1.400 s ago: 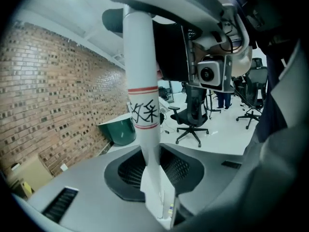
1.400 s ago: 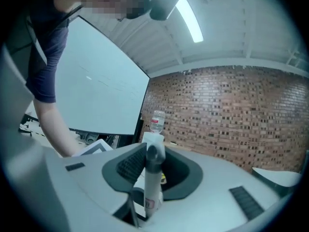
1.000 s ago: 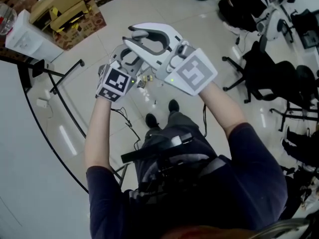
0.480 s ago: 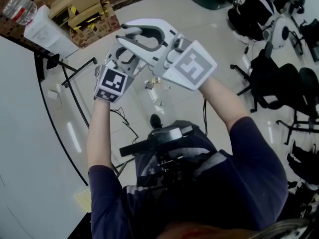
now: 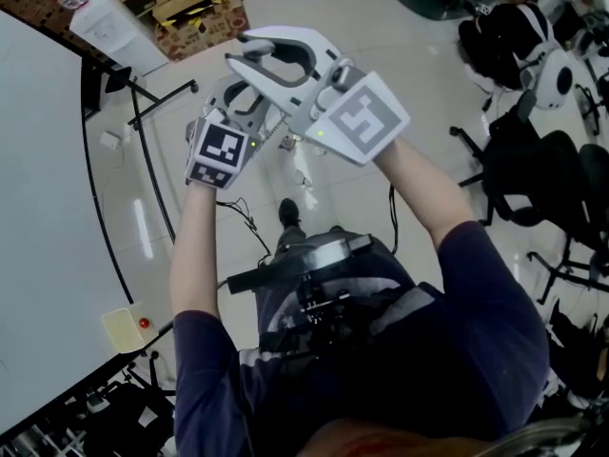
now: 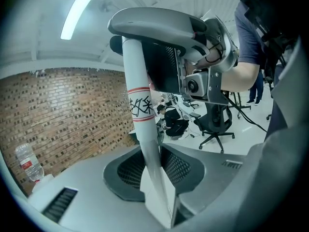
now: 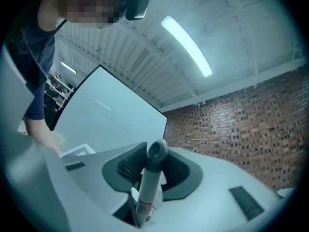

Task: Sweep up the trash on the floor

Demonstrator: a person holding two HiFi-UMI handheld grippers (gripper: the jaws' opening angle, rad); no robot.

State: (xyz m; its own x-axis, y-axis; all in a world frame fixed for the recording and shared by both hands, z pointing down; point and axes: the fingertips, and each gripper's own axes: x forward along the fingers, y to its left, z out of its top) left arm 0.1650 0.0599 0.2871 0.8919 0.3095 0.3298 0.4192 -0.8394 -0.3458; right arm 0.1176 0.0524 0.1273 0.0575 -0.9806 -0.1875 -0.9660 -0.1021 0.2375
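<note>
Scanning the head view from 9 o'clock: a whiteboard [image 5: 38, 208] fills the left side, nothing for the task there. The left claw [image 6: 153, 173] is raised close to the camera, at about 11 o'clock of centre. Its own view shows the jaws clamped on a white broom handle [image 6: 137, 81] with a red band and handwritten marks, the pole running up between the pads. The trash [image 5: 304, 172] is a few small pale bits on the tiled floor [image 5: 409, 55], seen in the gap under the two claws. It lies at 12 o'clock of the person's shoe [image 5: 288, 214], near it but apart. The right claw [image 7: 145, 182] is at about 1 o'clock, above the left one. Its jaws are closed on the grey top of a pole just below the hang ring [image 7: 157, 151], most likely the same handle, since the left gripper view has that claw at the pole's upper end. Office chairs [image 5: 571, 179] stand at 3 o'clock, well apart from the trash. Progress, judged: tool is in hand with both claws, so pickup is done. The bits are loose on the floor, not piled. The broom head shows in no view and no dustpan is visible. The sweeping and collecting are all left to do.
</note>
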